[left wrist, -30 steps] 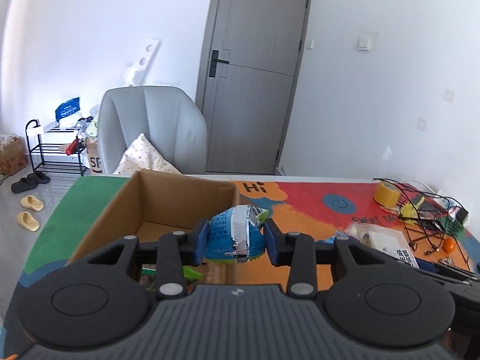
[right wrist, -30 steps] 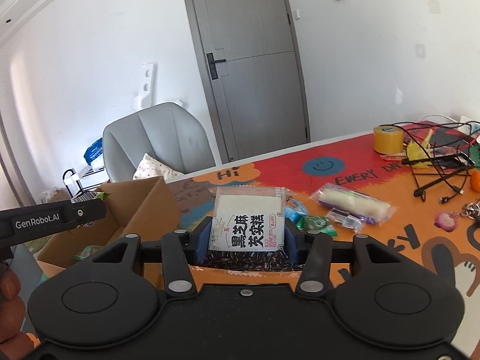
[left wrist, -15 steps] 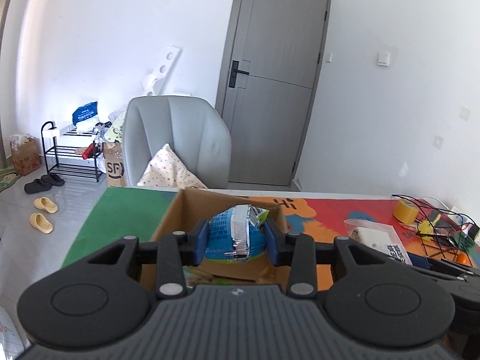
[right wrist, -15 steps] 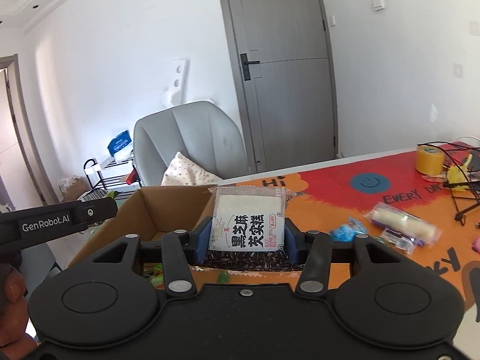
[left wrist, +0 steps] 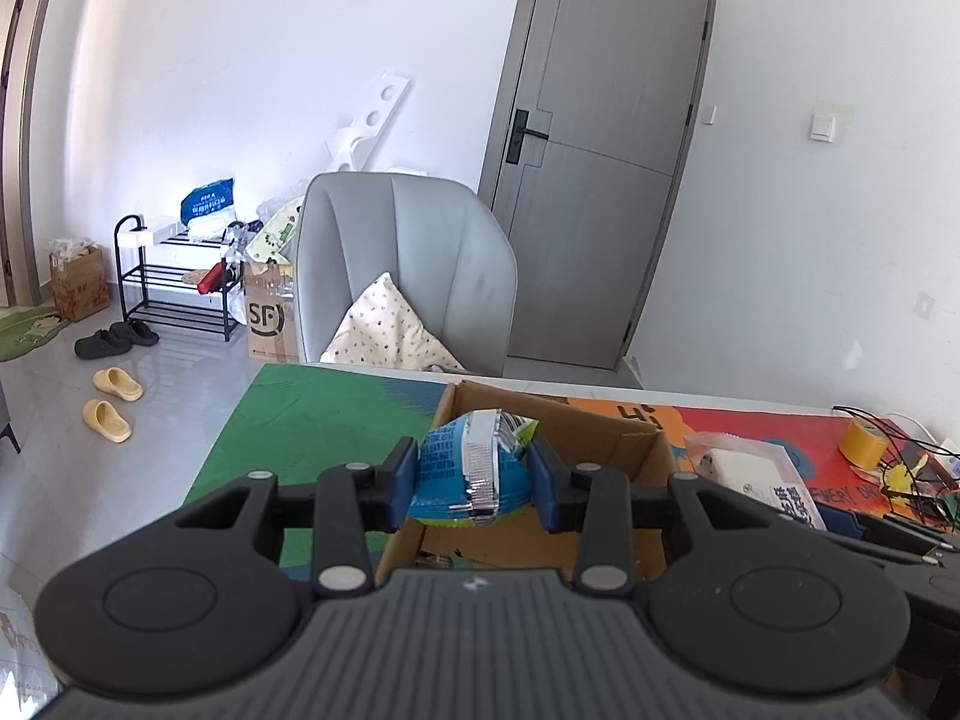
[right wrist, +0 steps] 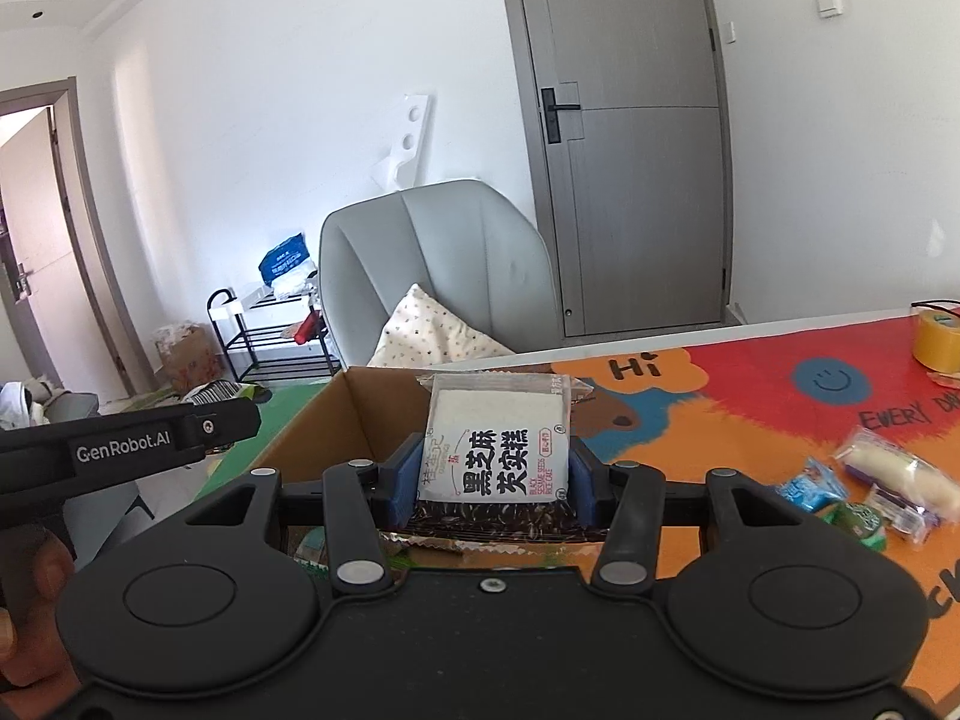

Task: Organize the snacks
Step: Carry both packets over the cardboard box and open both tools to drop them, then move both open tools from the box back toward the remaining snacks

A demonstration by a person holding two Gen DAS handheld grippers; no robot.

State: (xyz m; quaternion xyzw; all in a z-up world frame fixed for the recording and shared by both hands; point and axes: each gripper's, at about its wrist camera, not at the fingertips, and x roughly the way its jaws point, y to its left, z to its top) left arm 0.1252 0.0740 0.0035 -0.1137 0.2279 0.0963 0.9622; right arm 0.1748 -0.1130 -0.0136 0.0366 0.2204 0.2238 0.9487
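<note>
Left tool: clamped on a blue snack packet, both blue pads pressed to its sides, at frame centre.
Right tool: clamped on a white rice cake packet with black lettering, held upright at frame centre.
Blue snack packet: held over the near left corner of the cardboard box.
Rice cake packet: held above the open cardboard box, in front of its far wall.
Box: open on the worktop, a few wrappers visible inside at the bottom.
Loose snacks: several small packets lie on the orange mat at right of the right wrist view, well apart from the box.
Tape roll: yellow, at far right edge.
Chair: grey, behind the worktop, a spotted cushion on its seat.
Door: grey, shut, upper right.
</note>
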